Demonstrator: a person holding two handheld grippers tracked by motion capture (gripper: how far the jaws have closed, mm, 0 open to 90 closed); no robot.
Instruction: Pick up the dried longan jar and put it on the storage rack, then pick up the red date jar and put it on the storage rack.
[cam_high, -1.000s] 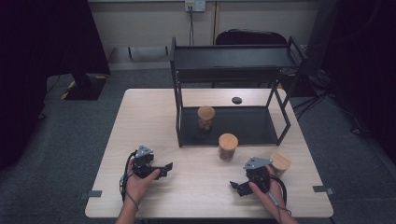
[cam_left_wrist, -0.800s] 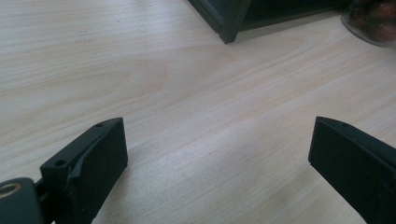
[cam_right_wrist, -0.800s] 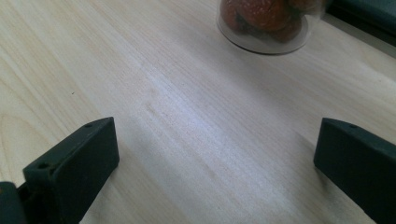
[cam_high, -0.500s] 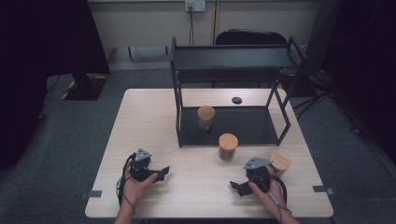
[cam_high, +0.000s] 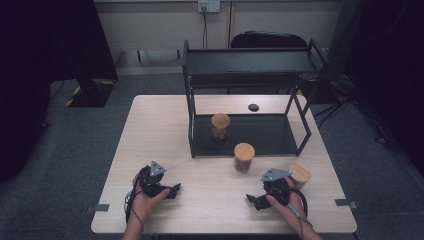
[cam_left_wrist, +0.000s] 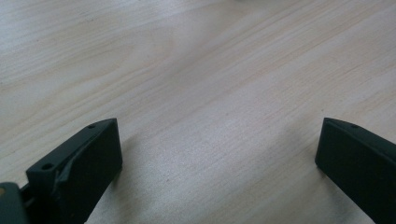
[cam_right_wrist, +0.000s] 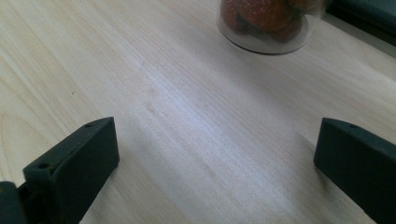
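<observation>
On the pale wood-grain bench (cam_high: 200, 150), both black grippers, left (cam_high: 172, 190) and right (cam_high: 252, 200), gape wide near a round cork-lidded glass jar (cam_high: 244, 157).

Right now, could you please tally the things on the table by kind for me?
Clear glass jars with round wooden lids: 3
Black metal two-tier rack: 1
Small black round disc: 1
Hand-held black two-jaw grippers: 2
Total: 7
</observation>
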